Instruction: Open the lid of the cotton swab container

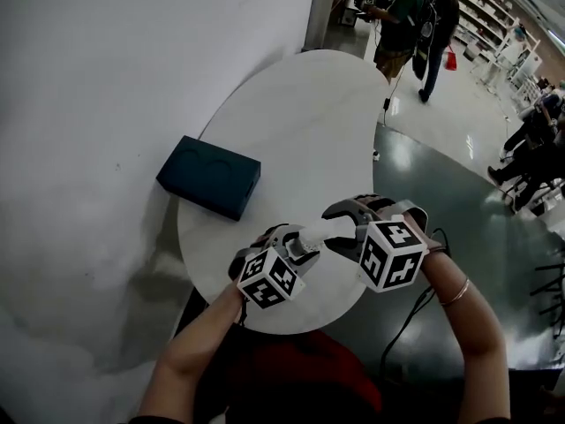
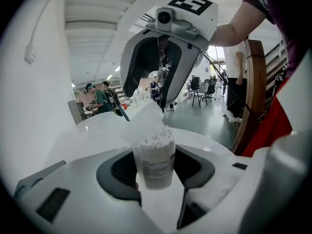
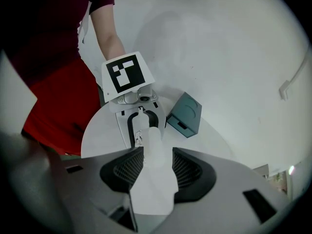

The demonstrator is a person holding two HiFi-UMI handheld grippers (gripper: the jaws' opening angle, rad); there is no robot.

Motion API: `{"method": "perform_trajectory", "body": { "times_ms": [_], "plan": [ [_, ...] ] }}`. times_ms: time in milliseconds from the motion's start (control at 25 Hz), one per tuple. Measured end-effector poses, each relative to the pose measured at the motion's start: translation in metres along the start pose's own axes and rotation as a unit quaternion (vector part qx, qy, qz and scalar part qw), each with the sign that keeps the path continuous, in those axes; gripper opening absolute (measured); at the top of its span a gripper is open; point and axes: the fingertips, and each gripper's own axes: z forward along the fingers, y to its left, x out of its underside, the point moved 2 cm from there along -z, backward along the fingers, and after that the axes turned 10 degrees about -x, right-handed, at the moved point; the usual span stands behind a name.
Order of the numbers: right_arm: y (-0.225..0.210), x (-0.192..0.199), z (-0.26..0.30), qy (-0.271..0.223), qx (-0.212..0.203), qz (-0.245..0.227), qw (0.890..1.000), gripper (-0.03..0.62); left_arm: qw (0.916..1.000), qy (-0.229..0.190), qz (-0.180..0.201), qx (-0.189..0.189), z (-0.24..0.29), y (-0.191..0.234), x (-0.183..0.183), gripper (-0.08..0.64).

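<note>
Head view: the cotton swab container is held above the near edge of the white round bench, between the two tools. The left hand-held gripper comes in from below left and the right hand-held gripper from the right. Their marker cubes cover most of the jaws here. A dark box lies on the bench's left side, well apart. People stand on the floor beyond.

Left gripper view: the jaws are clamped on the container's clear body. Its label carries small print, too fine to read. White swabs show at the open top. The translucent lid is tilted up just above them, reaching to the right tool's jaws.

Right gripper view: the jaws are pressed on the lid, which blocks most of the container behind it. The dark box sits to the right of the left tool.
</note>
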Motion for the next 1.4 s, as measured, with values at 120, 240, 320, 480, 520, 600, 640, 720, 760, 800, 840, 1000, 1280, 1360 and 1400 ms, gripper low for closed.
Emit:
{"method": "perform_trajectory", "body": {
  "times_ms": [120,240,320,480,520,600,640,720,760,800,840,1000,1280,1360,1400],
  "plan": [
    [-0.004,0.0,-0.001,-0.01,0.027,0.007,1.0,0.193,0.9999,0.001,-0.01,0.002,0.0,0.002,0.002,0.216],
    [-0.01,0.003,-0.005,-0.029,0.056,0.031,0.998,0.193,0.9994,-0.003,-0.034,-0.001,-0.002,0.005,0.001,0.216],
    [-0.015,0.007,-0.008,-0.038,0.075,0.047,0.995,0.193,0.9988,-0.006,-0.049,-0.004,-0.003,0.008,0.001,0.216],
    [-0.024,0.013,-0.01,-0.087,0.103,0.103,0.985,0.193,0.9979,-0.006,-0.063,-0.014,-0.004,0.016,0.005,0.216],
    [-0.026,0.014,-0.011,-0.102,0.109,0.119,0.982,0.193,0.9977,-0.005,-0.065,-0.017,-0.004,0.017,0.006,0.216],
    [-0.029,0.016,-0.012,-0.125,0.122,0.146,0.974,0.192,0.9972,-0.004,-0.071,-0.023,-0.005,0.02,0.008,0.216],
    [-0.029,0.018,-0.013,-0.134,0.128,0.161,0.969,0.192,0.9969,-0.003,-0.074,-0.025,-0.005,0.02,0.008,0.216],
    [-0.027,0.022,-0.014,-0.163,0.132,0.198,0.957,0.192,0.9961,-0.002,-0.083,-0.03,-0.006,0.022,0.007,0.216],
    [-0.027,0.023,-0.014,-0.182,0.133,0.219,0.949,0.192,0.9956,-0.002,-0.088,-0.032,-0.006,0.022,0.007,0.216],
    [-0.026,0.023,-0.015,-0.202,0.135,0.239,0.94,0.192,0.995,-0.002,-0.094,-0.035,-0.006,0.024,0.007,0.216],
    [-0.027,0.024,-0.015,-0.223,0.138,0.258,0.93,0.192,0.9944,-0.001,-0.099,-0.038,-0.006,0.025,0.007,0.216],
    [-0.028,0.028,-0.019,-0.292,0.146,0.325,0.888,0.189,0.9924,-0.002,-0.113,-0.048,-0.006,0.029,0.006,0.216],
    [-0.022,0.037,-0.012,-0.349,0.152,0.381,0.843,0.156,0.9899,-0.002,-0.127,-0.063,-0.004,0.038,0.004,0.216],
    [-0.021,0.04,-0.013,-0.361,0.155,0.393,0.831,0.153,0.9892,-0.003,-0.131,-0.066,-0.003,0.04,0.002,0.216],
    [-0.02,0.043,-0.013,-0.366,0.159,0.399,0.826,0.15,0.9889,-0.003,-0.132,-0.067,-0.003,0.041,0.002,0.216]
  ]
}}
